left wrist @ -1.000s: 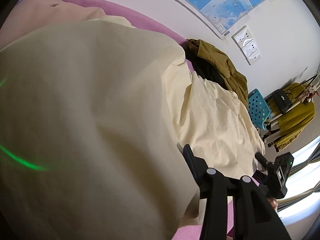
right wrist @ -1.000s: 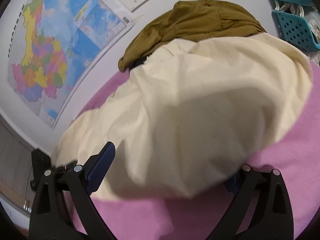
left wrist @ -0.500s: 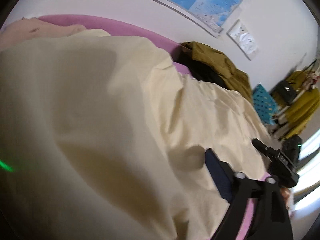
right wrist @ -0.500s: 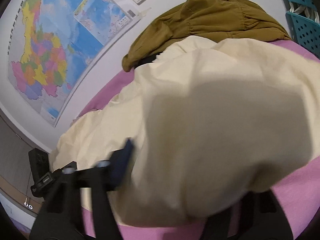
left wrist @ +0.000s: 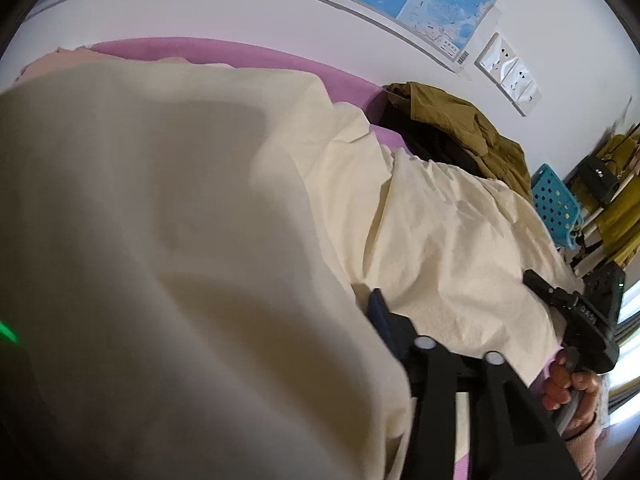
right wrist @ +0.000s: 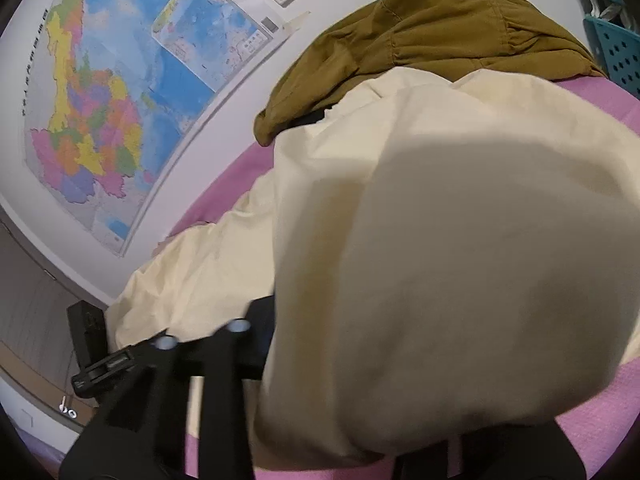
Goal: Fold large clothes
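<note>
Cream cotton garment (left wrist: 440,248) spread on the pink bed cover (right wrist: 600,420), bulging over both lenses.
Its folds hide one finger of each tool: left gripper (left wrist: 360,312) and right gripper (right wrist: 276,320) are closing on cloth, pad contact unseen. A hand (left wrist: 570,390) grips the right tool's handle.

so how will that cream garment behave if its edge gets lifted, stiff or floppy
Likely floppy: the cream garment lies creased and drapes over the left gripper. Probably light, since it billows in rounded folds. It may drag on the purple cover.
</note>
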A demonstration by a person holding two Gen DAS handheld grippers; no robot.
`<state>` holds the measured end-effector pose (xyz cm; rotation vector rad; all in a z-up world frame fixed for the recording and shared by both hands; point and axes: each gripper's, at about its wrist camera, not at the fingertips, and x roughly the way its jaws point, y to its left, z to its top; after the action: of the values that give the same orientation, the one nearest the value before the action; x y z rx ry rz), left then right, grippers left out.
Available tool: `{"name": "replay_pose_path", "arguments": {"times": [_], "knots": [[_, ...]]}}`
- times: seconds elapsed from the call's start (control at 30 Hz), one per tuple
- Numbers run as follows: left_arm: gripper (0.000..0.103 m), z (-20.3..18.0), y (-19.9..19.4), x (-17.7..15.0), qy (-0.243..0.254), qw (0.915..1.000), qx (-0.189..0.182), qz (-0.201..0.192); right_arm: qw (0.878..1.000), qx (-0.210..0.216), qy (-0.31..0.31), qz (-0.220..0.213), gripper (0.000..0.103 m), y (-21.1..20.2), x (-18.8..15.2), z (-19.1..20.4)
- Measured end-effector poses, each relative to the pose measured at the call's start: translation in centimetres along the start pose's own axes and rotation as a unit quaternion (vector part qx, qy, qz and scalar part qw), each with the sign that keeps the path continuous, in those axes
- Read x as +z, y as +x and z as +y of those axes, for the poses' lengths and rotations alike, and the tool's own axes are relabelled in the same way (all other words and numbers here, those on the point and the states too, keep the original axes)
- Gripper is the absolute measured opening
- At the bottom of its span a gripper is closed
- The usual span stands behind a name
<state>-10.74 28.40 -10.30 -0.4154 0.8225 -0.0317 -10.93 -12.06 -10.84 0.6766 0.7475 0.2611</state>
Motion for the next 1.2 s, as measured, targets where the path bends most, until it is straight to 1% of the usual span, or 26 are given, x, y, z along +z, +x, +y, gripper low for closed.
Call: {"name": "replay_pose_path", "arguments": {"times": [0.07,0.1,0.13,0.17,0.23,0.3,0.33,0.37,0.4,0.43,0.5,0.53,0.6,0.77,0.87,0.93,1.03,1.13,1.2], "knots": [[0.033,0.1,-0.4,0.0,0.003,1.0,0.002,-0.004,1.0,0.004,-0.009,0.0,0.025,-0.4,0.1,0.4],[0.033,0.2,-0.6,0.0,0.005,1.0,0.003,-0.003,1.0,0.003,-0.015,0.0,0.025,-0.5,0.1,0.7],[0.033,0.2,-0.6,0.1,0.008,1.0,0.004,-0.002,1.0,0.003,-0.018,0.005,0.028,-0.4,0.1,0.8],[0.035,0.4,-0.6,0.1,0.01,0.9999,0.003,0.0,1.0,0.004,-0.014,0.01,0.03,-0.2,0.1,0.6],[0.043,0.7,-0.4,0.3,0.006,1.0,-0.001,0.008,1.0,0.01,0.002,0.024,0.046,0.4,0.3,0.0],[0.047,0.9,-0.2,0.5,0.007,0.9999,-0.008,0.009,0.999,0.014,0.011,0.035,0.049,1.2,0.3,-0.3],[0.047,1.0,-0.2,0.5,0.008,0.9999,-0.009,0.009,0.999,0.013,0.007,0.034,0.048,1.4,0.3,-0.2],[0.047,1.2,-0.3,0.6,0.006,0.9999,-0.009,0.01,0.999,0.015,0.005,0.033,0.044,1.5,0.4,-0.2],[0.043,1.2,-0.4,0.7,0.005,0.9999,-0.007,0.01,0.999,0.017,0.001,0.029,0.032,1.3,0.5,0.0],[0.04,1.3,-0.5,0.7,0.007,0.9999,-0.006,0.009,0.999,0.021,-0.002,0.027,0.025,1.1,0.7,0.1],[0.03,1.1,-1.0,0.9,0.013,0.9999,-0.001,0.005,0.999,0.026,-0.011,0.024,0.019,0.6,0.9,0.7],[0.028,0.9,-1.2,1.0,0.014,0.9999,-0.001,0.004,0.999,0.026,-0.019,0.021,0.017,0.3,1.1,1.1],[0.022,0.9,-1.8,1.3,0.014,0.9999,-0.001,0.002,0.999,0.032,-0.03,0.012,0.016,-0.5,1.5,2.3],[0.016,0.9,-4.7,2.9,0.018,0.9997,-0.005,-0.015,0.996,0.046,-0.072,-0.007,0.014,-2.4,2.6,6.1],[0.015,0.4,-7.0,4.1,0.038,0.9987,0.0,-0.033,0.992,0.064,-0.101,-0.027,0.014,-3.8,3.7,9.1],[0.015,0.4,-8.7,5.0,0.047,0.9979,-0.003,-0.045,0.99,0.073,-0.115,-0.038,0.013,-4.4,4.5,10.7],[0.014,0.2,-10.8,6.6,0.056,0.9962,0.002,-0.067,0.985,0.089,-0.141,-0.052,0.013,-4.8,5.8,13.6],[0.014,1.5,-14.1,8.4,0.055,0.9941,0.008,-0.093,0.979,0.112,-0.162,-0.06,0.013,-4.2,7.3,16.4],[0.014,3.1,-16.8,9.7,0.053,0.991,0.024,-0.12,0.974,0.129,-0.176,-0.064,0.013,-2.9,8.4,18.6]]}}
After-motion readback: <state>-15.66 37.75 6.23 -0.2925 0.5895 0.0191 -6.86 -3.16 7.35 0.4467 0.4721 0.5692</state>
